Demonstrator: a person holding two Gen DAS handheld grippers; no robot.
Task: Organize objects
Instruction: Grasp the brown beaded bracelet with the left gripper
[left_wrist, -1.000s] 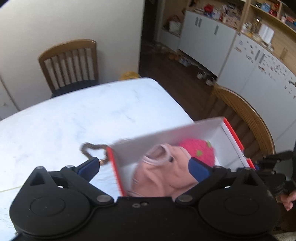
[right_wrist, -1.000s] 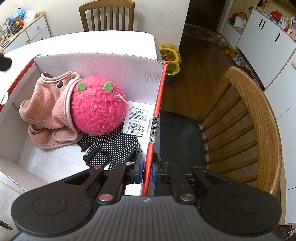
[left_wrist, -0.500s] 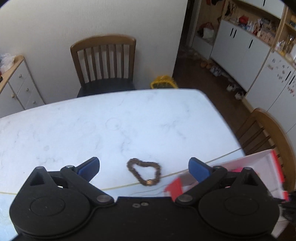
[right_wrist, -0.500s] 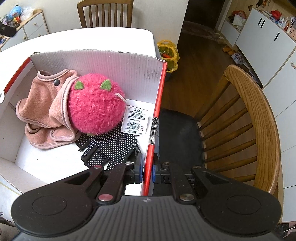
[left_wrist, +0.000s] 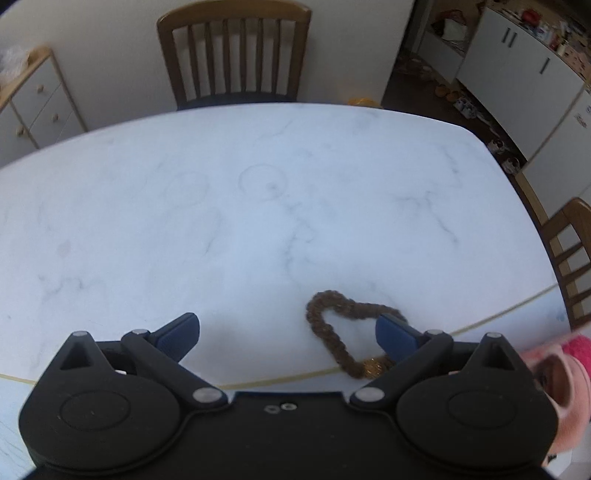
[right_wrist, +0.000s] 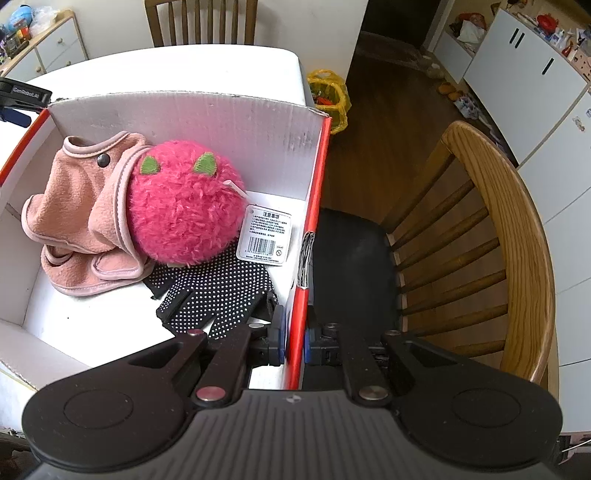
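Observation:
A brown beaded bracelet (left_wrist: 334, 338) lies in a loop on the white marble table (left_wrist: 240, 206). My left gripper (left_wrist: 288, 334) hangs open just above it, with the loop near its right finger (left_wrist: 395, 334) and partly hidden by it. In the right wrist view my right gripper (right_wrist: 294, 338) is shut on the red-edged right wall of a white cardboard box (right_wrist: 312, 236). Inside the box lie a pink garment (right_wrist: 79, 218), a fuzzy pink plush ball (right_wrist: 184, 210) with a tag, and a black dotted glove (right_wrist: 218, 291). The left gripper (right_wrist: 18, 101) shows at the box's far left corner.
A wooden chair (left_wrist: 232, 55) stands at the table's far side. Another wooden chair (right_wrist: 491, 251) with a dark seat is right beside the box. White cabinets (right_wrist: 524, 70) line the right wall. A yellow bag (right_wrist: 328, 96) sits on the floor. A low dresser (left_wrist: 33, 99) stands at the far left.
My left gripper swung away from over the box, leftward and down, and now hangs over the bracelet on the table. The right gripper kept its hold on the box wall.

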